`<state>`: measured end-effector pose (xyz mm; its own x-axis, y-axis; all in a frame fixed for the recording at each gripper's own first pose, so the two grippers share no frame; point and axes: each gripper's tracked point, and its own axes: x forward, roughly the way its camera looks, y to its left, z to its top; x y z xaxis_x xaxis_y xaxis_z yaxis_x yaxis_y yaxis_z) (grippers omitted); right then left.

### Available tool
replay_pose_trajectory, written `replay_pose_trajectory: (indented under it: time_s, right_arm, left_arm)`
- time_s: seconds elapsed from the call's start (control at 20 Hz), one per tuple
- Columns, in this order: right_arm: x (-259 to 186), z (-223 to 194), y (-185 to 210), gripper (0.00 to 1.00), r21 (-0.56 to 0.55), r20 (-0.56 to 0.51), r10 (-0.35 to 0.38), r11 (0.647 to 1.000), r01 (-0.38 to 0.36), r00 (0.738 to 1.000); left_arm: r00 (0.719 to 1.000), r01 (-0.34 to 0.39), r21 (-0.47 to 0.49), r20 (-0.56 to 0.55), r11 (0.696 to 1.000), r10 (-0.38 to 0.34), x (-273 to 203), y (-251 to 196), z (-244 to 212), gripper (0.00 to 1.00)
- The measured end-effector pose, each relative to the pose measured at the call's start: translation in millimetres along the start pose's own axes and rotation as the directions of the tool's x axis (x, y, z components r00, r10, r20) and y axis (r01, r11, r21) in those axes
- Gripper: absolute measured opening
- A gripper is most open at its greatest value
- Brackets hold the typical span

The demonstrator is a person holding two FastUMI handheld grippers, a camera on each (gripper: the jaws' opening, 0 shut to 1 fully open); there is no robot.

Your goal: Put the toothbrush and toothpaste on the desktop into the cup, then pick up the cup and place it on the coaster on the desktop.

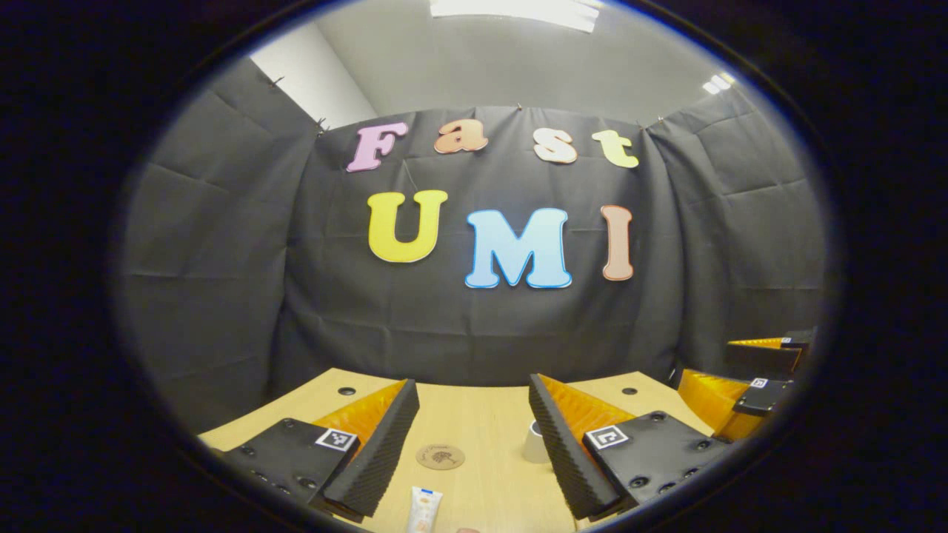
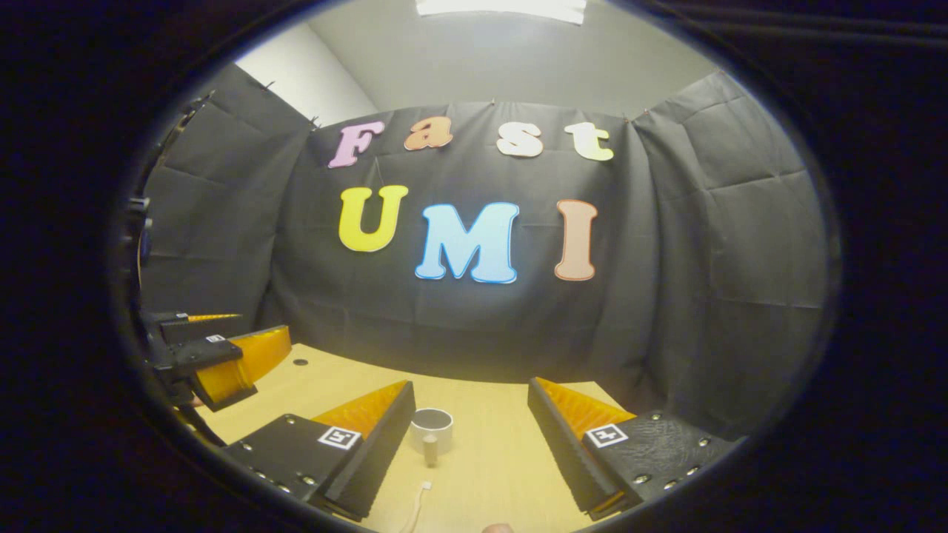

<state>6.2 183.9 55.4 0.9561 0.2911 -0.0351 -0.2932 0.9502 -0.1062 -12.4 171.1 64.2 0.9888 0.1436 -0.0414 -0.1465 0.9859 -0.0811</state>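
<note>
Above the wooden desktop (image 1: 489, 437), the left gripper (image 1: 474, 433) hangs wide open and empty over the round coaster (image 1: 440, 456) and toothpaste tube (image 1: 424, 509); the right gripper (image 2: 470, 437), equally spread, frames the white cup (image 2: 432, 429) and toothbrush (image 2: 417, 507)

The left gripper (image 1: 474, 437) hovers level, its two fingers spread wide apart with nothing between them. The right gripper (image 2: 470, 437) hovers likewise, fingers parted and holding nothing. From the left gripper view, the right gripper sits at four o'clock; from the right gripper view, the left sits at eight o'clock.
</note>
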Motion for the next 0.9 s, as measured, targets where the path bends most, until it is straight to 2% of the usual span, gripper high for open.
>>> replay_pose_trajectory:
  time_s: [0.15, 0.25, 0.35, 0.45, 0.5, 0.6, 0.9]
  right_arm:
    - [6, -7, 13, 0.94, -0.014, -0.036, -0.003, 1.000, 0.002, 0.999]
    - [10, -22, 19, 0.94, -0.010, -0.095, -0.007, 1.000, 0.007, 0.995]
    - [11, -38, 28, 0.95, 0.007, -0.164, -0.002, 1.000, 0.004, 0.986]
    - [13, -57, 35, 0.94, 0.015, -0.233, 0.000, 1.000, 0.004, 0.973]
    - [13, -66, 38, 0.94, 0.017, -0.269, 0.000, 1.000, 0.005, 0.963]
    - [15, -85, 45, 0.95, 0.024, -0.336, 0.008, 1.000, 0.000, 0.942]
    - [18, -137, 67, 0.95, 0.051, -0.526, 0.052, 0.998, -0.030, 0.849]
  left_arm:
    - [1.000, 0.012, 0.006, -0.020, 1.000, -0.012, 8, 9, -4, 0.98]
    - [0.998, 0.039, 0.016, -0.049, 0.999, -0.038, 14, 8, -16, 0.96]
    - [0.994, 0.050, 0.039, -0.104, 0.998, -0.046, 18, 13, -36, 0.94]
    - [0.987, 0.068, 0.060, -0.151, 0.996, -0.058, 22, 16, -53, 0.96]
    - [0.982, 0.074, 0.073, -0.179, 0.995, -0.060, 25, 17, -64, 0.94]
    - [0.966, 0.084, 0.070, -0.252, 0.994, -0.064, 31, 20, -90, 0.96]
    - [0.885, 0.056, 0.016, -0.464, 0.998, -0.042, 46, 38, -159, 0.96]
